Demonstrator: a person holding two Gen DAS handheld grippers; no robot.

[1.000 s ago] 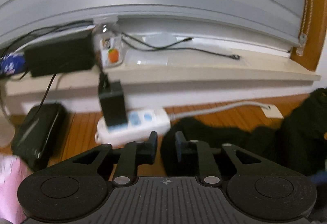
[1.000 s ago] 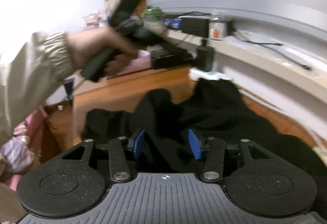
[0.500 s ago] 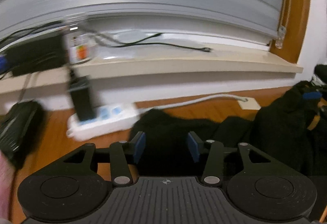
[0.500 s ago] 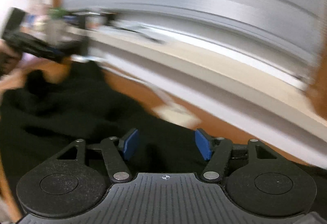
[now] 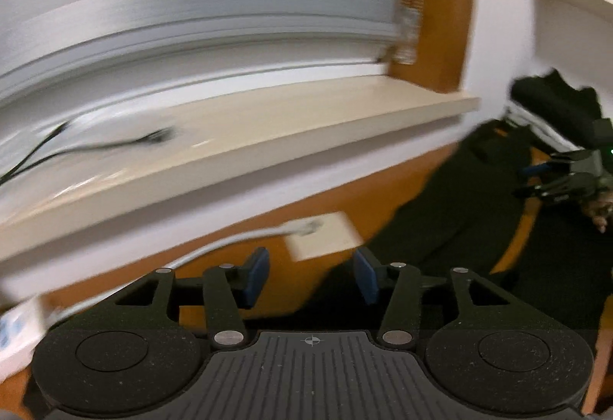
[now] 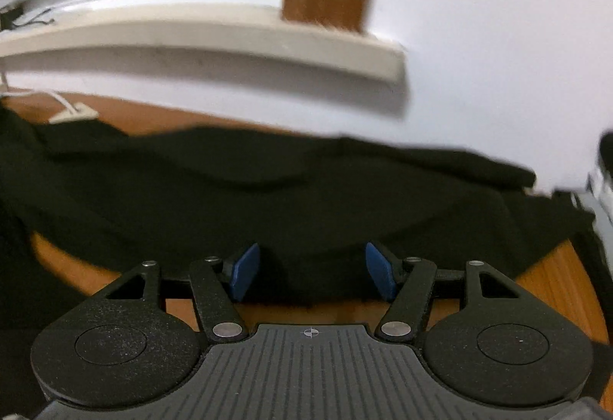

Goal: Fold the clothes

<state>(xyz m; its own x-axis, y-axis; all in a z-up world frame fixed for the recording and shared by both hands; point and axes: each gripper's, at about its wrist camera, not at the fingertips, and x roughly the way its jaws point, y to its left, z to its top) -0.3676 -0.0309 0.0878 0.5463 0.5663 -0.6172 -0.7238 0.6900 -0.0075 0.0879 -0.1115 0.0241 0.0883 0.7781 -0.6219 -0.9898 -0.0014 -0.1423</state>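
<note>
Both grippers are spread wide with nothing between the blue pads right now. The left gripper (image 5: 311, 276) hangs over the orange wooden floor (image 5: 306, 224), with the crumpled black cloth garment (image 5: 452, 213) just to its right and stretching off toward the far right. The right gripper (image 6: 312, 276) sits low right at the near edge of that same black garment (image 6: 268, 190), which lies spread across the floor below the cream windowsill (image 6: 214, 36). Pretty blurry overall.
</note>
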